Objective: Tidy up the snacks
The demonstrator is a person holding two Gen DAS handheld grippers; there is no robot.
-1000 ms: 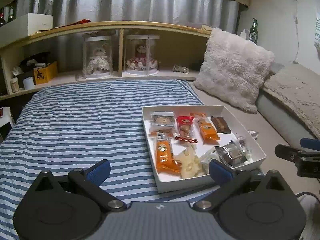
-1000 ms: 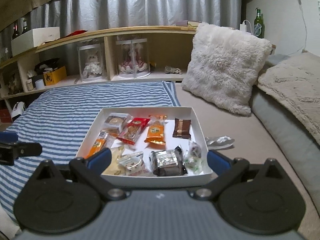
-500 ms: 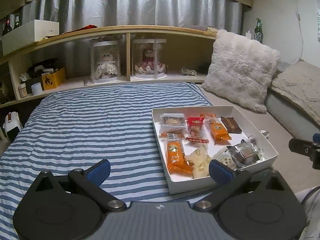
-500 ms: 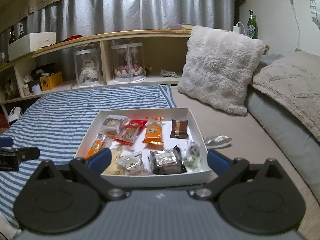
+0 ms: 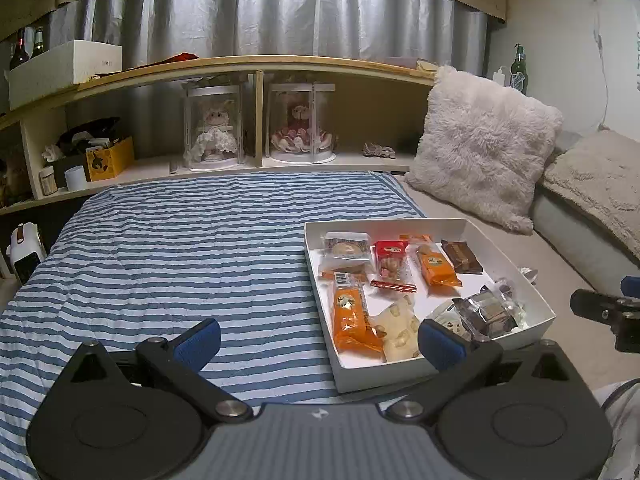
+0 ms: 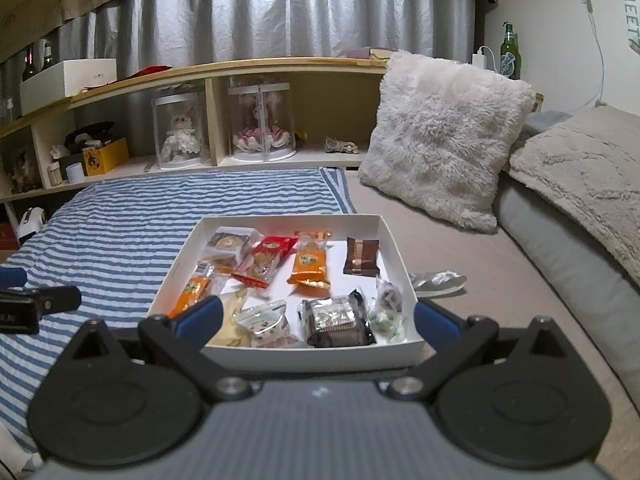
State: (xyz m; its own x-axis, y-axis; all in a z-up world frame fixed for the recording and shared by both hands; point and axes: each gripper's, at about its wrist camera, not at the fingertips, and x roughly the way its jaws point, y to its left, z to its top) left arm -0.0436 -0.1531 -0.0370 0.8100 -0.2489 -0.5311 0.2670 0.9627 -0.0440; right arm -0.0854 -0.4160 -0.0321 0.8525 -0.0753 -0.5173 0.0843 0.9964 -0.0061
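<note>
A shallow white box (image 5: 516, 256) (image 6: 394, 240) lies on the bed where the striped blanket ends. It holds several wrapped snacks: orange packets (image 5: 352, 316) (image 6: 310, 262), a red packet (image 5: 390, 258) (image 6: 268, 254), a brown bar (image 5: 460, 256) (image 6: 361, 257) and a silver-wrapped cake (image 5: 486, 312) (image 6: 335, 318). My left gripper (image 5: 320, 342) hovers open near the box's front left corner, nothing between its fingers. In front of the box's near wall, my right gripper (image 6: 318, 320) is held open and empty too. A crumpled silver wrapper (image 6: 438, 280) lies outside the box on its right.
A blue-and-white striped blanket (image 5: 180, 248) covers the bed's left part. A fluffy white pillow (image 6: 444, 140) and a beige cushion (image 6: 580, 184) lean at the right. A wooden shelf (image 5: 256, 64) with two cased dolls, boxes and bottles runs along the back.
Both grippers have pulled back and risen a little, so more of the curtain and shelf shows. The box and snacks lie as before. Both stay open.
</note>
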